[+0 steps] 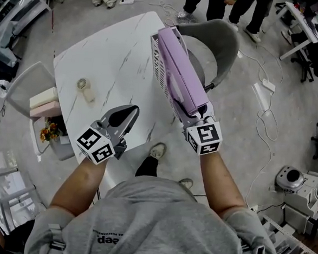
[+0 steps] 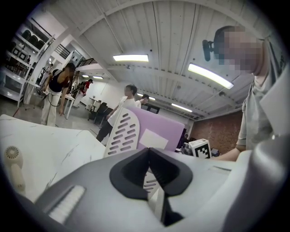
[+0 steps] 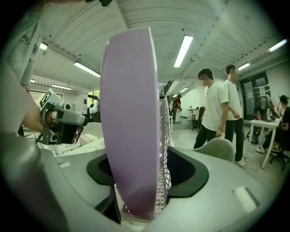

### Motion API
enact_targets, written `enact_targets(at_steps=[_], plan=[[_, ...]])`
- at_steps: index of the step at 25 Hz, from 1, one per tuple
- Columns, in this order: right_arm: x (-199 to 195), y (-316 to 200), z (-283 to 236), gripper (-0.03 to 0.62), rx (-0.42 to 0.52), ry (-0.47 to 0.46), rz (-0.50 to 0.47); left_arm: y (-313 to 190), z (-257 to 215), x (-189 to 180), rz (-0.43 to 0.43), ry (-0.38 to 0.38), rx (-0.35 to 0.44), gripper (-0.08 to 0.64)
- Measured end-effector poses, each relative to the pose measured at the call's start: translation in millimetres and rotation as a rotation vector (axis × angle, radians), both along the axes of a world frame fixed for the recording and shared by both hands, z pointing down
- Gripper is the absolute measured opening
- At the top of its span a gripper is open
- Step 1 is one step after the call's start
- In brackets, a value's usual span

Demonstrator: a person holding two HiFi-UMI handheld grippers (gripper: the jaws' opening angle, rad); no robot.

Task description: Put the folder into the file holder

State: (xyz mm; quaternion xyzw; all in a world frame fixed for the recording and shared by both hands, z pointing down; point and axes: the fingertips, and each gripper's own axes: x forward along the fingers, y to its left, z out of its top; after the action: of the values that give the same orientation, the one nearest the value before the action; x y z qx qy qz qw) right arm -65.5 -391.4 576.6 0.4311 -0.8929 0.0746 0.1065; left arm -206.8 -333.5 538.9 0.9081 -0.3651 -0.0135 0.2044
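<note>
Though marble-veined (white), table (image 1: 116,45) with file holder (image 1: 157,69), grey floor (image 1: 296,106).

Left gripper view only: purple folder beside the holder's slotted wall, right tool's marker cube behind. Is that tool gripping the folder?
Observer: No; the right tool has its jaws wide, with the folder and a wall of the holder between them.
Operator: Where does the holder stand?
Observer: In the head view, along the right edge of the table.
Operator: What's past that edge?
Observer: A grey chair, close beside the holder.
</note>
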Motion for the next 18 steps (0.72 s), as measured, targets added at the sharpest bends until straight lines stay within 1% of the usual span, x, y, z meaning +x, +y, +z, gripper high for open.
enact_targets(at_steps=[6,9,14,18], plan=[[18.7,18.8,-14.2,0.272,-0.009,0.000,0.007,11.2,-14.3,23.9,0.046,0.012,0.021,0.060],[32.6,31.3,-24.0,0.275,-0.002,0.005,0.014,18.0,-23.8,38.3,0.068,0.003,0.035,0.060],[73.4,57.5,-45.8,0.275,0.024,0.007,0.046,33.1,-40.5,84.4,0.147,0.010,0.060,0.060],[120.3,78.3,-62.6,0.275,0.032,0.007,0.106,43.6,-54.8,130.1,0.233,0.014,0.088,0.060]])
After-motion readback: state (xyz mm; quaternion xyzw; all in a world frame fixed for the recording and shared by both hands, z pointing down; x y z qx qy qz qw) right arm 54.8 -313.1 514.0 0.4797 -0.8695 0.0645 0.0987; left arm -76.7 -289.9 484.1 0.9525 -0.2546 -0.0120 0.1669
